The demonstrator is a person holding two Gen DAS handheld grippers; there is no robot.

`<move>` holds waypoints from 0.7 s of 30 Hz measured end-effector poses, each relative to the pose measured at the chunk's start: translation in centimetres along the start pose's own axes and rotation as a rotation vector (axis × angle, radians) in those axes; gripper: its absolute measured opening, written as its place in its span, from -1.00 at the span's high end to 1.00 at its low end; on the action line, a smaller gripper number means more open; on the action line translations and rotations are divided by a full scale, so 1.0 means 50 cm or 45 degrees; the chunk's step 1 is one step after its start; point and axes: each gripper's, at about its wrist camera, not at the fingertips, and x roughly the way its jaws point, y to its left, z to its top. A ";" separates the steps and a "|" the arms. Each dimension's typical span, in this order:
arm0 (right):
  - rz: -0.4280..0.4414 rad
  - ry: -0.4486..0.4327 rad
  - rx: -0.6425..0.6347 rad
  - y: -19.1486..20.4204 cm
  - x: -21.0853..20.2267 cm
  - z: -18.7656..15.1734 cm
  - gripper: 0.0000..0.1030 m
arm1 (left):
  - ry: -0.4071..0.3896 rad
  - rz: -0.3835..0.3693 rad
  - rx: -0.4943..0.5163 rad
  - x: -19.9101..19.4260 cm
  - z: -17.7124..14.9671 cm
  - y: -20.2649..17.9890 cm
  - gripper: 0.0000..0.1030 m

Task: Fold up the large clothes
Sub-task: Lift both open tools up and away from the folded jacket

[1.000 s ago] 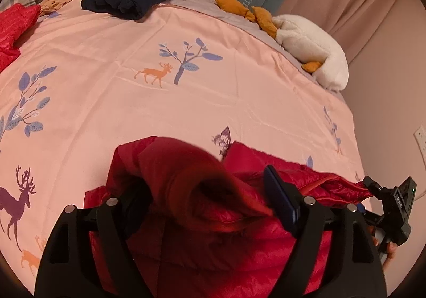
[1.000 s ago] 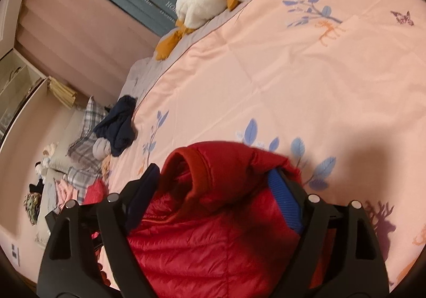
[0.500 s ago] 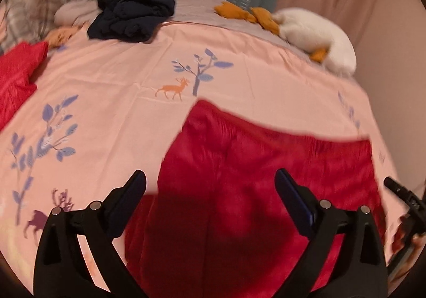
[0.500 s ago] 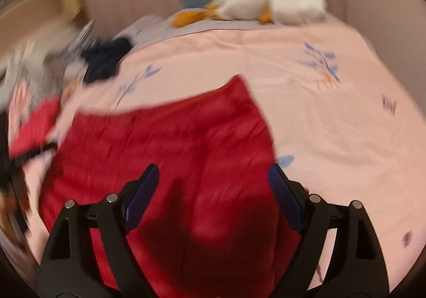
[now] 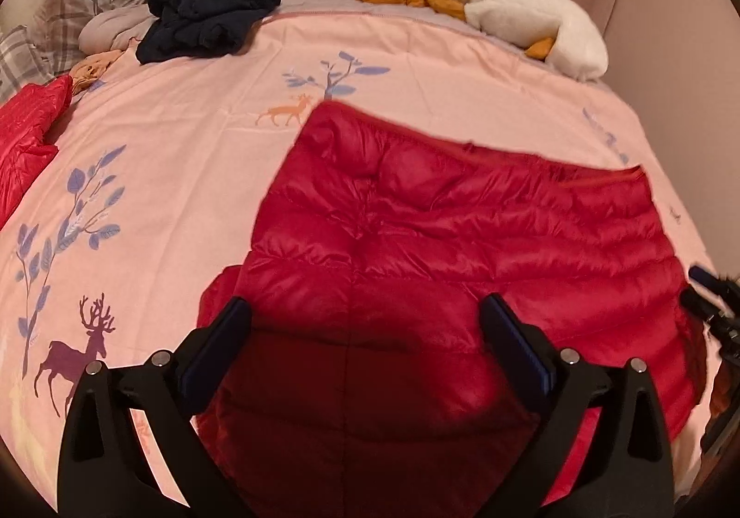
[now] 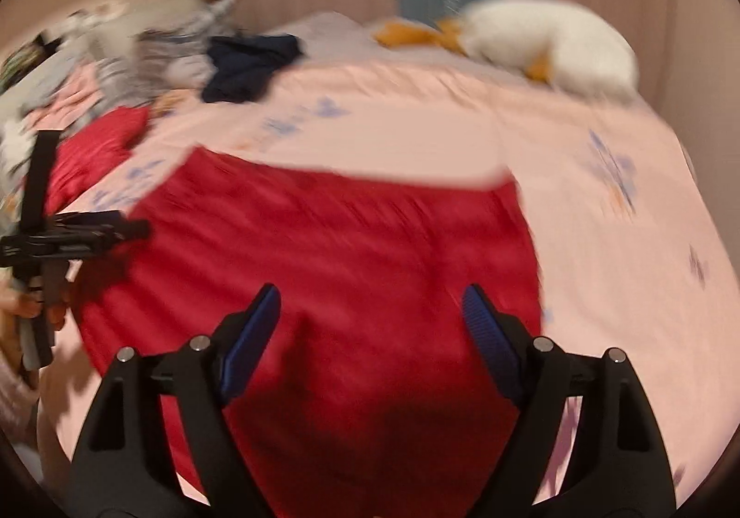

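A red quilted down jacket [image 5: 444, 240] lies spread flat on the pink bedspread [image 5: 185, 148]. It also shows in the blurred right wrist view [image 6: 347, 249]. My left gripper [image 5: 365, 323] is open and empty, above the jacket's near edge. My right gripper [image 6: 370, 310] is open and empty, above the jacket's near right part. The left gripper also shows at the left edge of the right wrist view [image 6: 69, 236]. The right gripper's tip shows at the right edge of the left wrist view [image 5: 707, 296].
A second red garment [image 5: 27, 129] lies at the bed's left edge. A dark navy garment [image 5: 208, 18] and plaid pillows [image 5: 88, 4] lie at the back left. A white and orange plush toy [image 5: 522, 18] lies at the back right, by the curtains.
Both grippers held bunched red jacket fabric a second ago. They have let go and pulled back, and the jacket now lies spread flat on the bed.
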 end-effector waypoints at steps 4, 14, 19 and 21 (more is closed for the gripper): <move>0.187 0.057 -0.122 0.045 0.085 0.083 -0.61 | -0.007 -0.031 -0.021 -0.012 0.003 0.010 -0.95; 0.467 0.411 -0.282 0.132 0.321 0.154 0.69 | 0.035 -0.053 0.042 0.008 0.012 -0.007 -0.95; 0.324 0.316 -0.375 0.158 0.318 0.164 0.98 | 0.039 -0.054 0.059 0.014 0.022 -0.006 -0.95; 0.228 0.292 -0.339 0.151 0.328 0.168 0.98 | 0.039 -0.047 0.062 0.018 0.026 -0.006 -0.95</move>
